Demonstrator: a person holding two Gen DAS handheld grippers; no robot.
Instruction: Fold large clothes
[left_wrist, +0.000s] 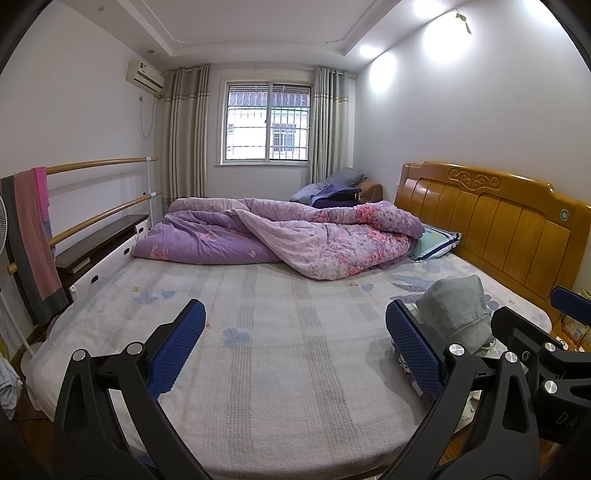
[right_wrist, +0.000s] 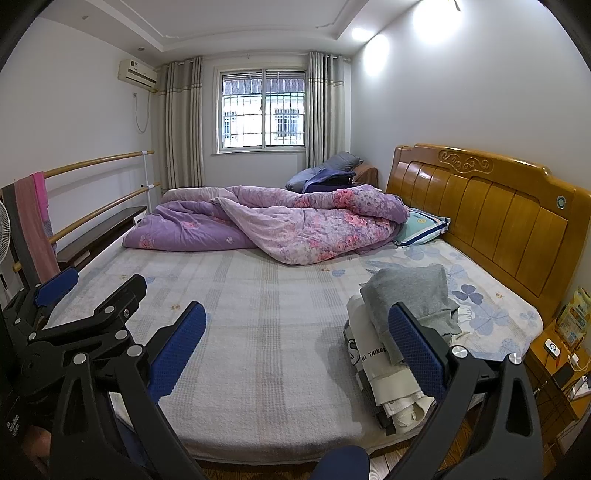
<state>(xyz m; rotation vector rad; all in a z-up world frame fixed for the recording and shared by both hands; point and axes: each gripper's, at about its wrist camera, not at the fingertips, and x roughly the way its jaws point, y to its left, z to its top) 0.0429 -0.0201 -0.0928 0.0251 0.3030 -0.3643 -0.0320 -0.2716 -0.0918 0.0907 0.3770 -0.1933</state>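
Observation:
A stack of folded clothes lies at the right side of the bed, with a grey garment (right_wrist: 410, 295) on top and a white printed one (right_wrist: 373, 354) under it. The grey garment also shows in the left wrist view (left_wrist: 458, 310). My left gripper (left_wrist: 295, 336) is open and empty above the near part of the bed sheet (left_wrist: 277, 350). My right gripper (right_wrist: 297, 339) is open and empty, its right finger (right_wrist: 417, 347) in front of the stack. The left gripper also shows at the left of the right wrist view (right_wrist: 92, 288).
A rumpled purple floral quilt (right_wrist: 280, 221) lies across the far half of the bed, with a pillow (right_wrist: 421, 225) by the wooden headboard (right_wrist: 491, 206). A wooden rail with hanging cloths (left_wrist: 33, 229) runs along the left. A nightstand (right_wrist: 561, 365) stands at the right.

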